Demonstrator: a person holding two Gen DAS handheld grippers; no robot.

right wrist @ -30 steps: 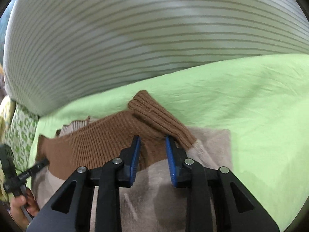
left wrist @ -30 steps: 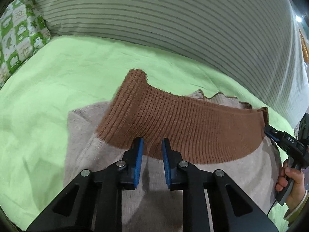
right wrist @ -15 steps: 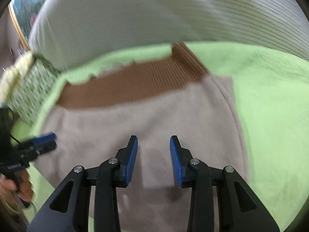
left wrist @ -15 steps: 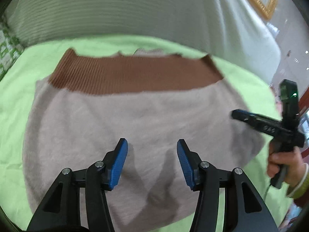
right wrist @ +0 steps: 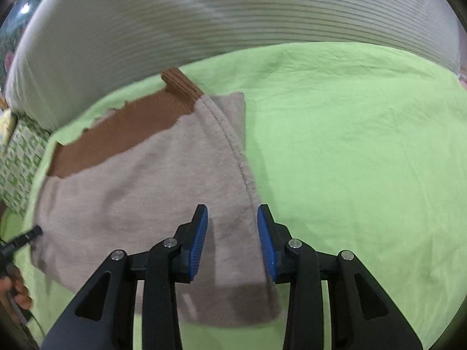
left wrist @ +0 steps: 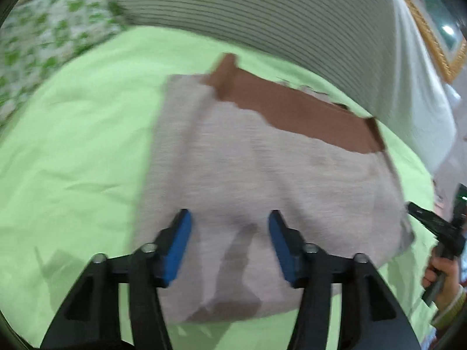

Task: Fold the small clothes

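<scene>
On the lime-green bedsheet the folded beige knit sweater with brown ribbed band now lies released; my left gripper is opening, right gripper gapes empty, both pulled back.

The sweater is laid flat on the sheet. Behind the sweater a pillow is propped; a second pillow is tucked off its far-left corner.
</scene>
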